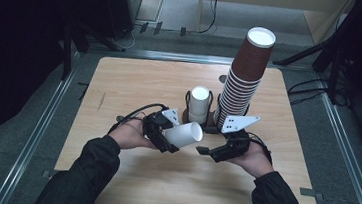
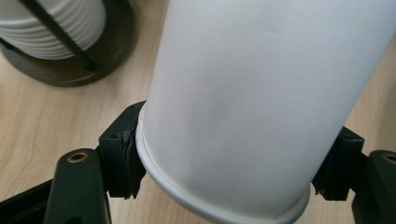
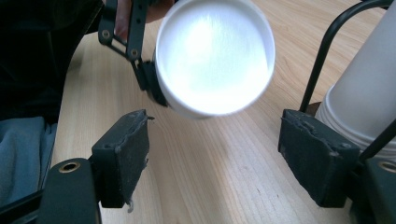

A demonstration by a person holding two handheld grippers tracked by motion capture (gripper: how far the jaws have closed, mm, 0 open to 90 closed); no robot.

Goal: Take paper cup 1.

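With the left gripper (image 1: 165, 136) pinching the white paper cup (image 1: 184, 135) near its rim, sideways above the table (image 1: 120, 86), the spread-jawed right gripper (image 1: 206, 150) should close gently on its base without crushing it.

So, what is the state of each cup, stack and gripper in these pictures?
White cup: lying sideways in the air, clamped near its rim.
Left gripper: shut on the white cup.
Right gripper: open, nothing between its jaws.
White stack: upright in the holder, bottoms up.
Brown stack: upright, tall, leaning slightly, bottoms up.
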